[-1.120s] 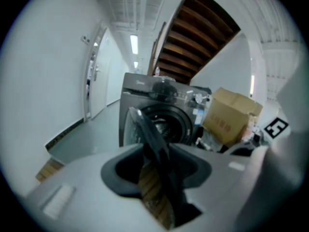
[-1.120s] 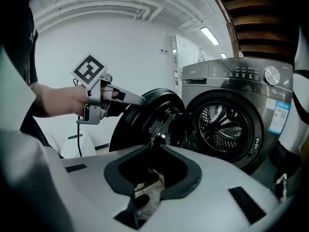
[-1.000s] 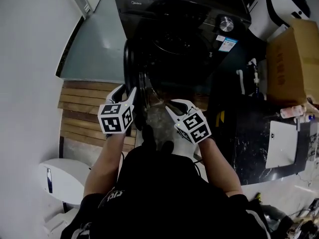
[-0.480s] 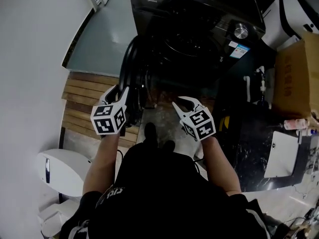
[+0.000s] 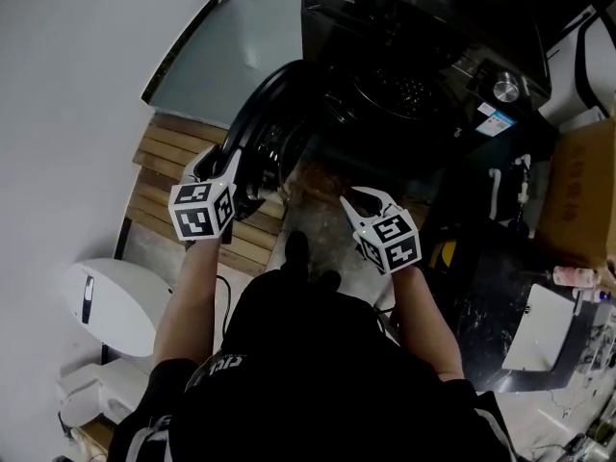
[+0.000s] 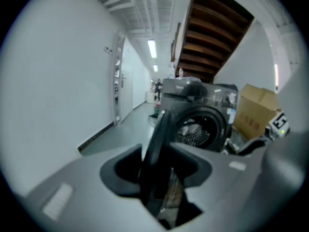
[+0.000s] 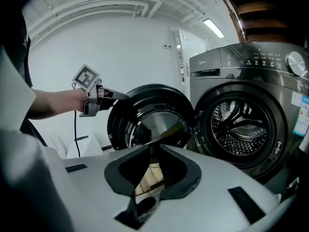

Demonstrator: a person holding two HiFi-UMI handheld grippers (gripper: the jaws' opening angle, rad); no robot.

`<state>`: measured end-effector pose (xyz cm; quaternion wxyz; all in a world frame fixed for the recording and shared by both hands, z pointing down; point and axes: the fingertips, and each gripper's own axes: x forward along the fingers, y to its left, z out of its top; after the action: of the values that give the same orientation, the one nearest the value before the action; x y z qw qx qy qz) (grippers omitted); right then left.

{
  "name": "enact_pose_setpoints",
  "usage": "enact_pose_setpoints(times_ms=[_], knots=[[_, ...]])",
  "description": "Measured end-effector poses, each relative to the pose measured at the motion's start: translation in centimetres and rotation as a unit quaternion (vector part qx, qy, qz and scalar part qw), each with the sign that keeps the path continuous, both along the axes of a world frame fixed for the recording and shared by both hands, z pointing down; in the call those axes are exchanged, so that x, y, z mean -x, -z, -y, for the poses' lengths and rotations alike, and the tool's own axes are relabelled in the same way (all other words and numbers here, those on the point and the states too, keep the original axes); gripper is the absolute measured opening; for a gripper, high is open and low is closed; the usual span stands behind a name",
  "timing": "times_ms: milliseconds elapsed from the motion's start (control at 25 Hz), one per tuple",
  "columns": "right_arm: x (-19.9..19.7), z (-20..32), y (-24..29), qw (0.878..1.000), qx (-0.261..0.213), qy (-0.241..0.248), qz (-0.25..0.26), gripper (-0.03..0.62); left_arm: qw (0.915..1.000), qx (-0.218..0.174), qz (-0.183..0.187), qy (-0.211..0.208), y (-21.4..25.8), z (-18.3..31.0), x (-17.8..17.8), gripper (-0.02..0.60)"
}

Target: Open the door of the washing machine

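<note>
The dark washing machine [image 5: 414, 46] stands ahead with its round door [image 5: 265, 114] swung out to the left and the steel drum [image 7: 239, 124] exposed. My left gripper [image 5: 223, 162] is at the door's outer rim. In the left gripper view the door's edge [image 6: 161, 124] fills the gap between the jaws, which are opening. The right gripper view shows the left gripper [image 7: 118, 95] at the top of the door [image 7: 149, 122]. My right gripper [image 5: 361, 202] hangs low in front of the machine, apart from it, shut with nothing in it.
A white rounded appliance [image 5: 106, 301] sits on the floor at the left beside wooden slats [image 5: 168, 186]. A cardboard box [image 5: 582, 181] and a dark slab [image 5: 486, 296] crowd the right side. A white wall [image 5: 67, 85] runs along the left.
The left gripper has moved left with the door's rim and the door has swung wider, baring the drum. The right gripper has shifted slightly.
</note>
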<state>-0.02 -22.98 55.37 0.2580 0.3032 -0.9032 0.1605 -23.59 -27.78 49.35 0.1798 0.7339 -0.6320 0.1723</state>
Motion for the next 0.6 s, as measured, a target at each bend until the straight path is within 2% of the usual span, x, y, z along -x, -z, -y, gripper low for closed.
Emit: enact_pose_setpoints(times_ms=[240, 600], knots=[[0.4, -0.1, -0.7, 1.000, 0.017, 0.001, -0.003, 0.054, 0.9997, 0.002, 0.013, 0.023, 0.1, 1.2, 3.3, 0.195], [0.0, -0.3, -1.1, 1.000, 0.025, -0.010, -0.008, 0.052, 0.9986, -0.017, 0.033, 0.038, 0.0, 2.5, 5.7, 0.195]])
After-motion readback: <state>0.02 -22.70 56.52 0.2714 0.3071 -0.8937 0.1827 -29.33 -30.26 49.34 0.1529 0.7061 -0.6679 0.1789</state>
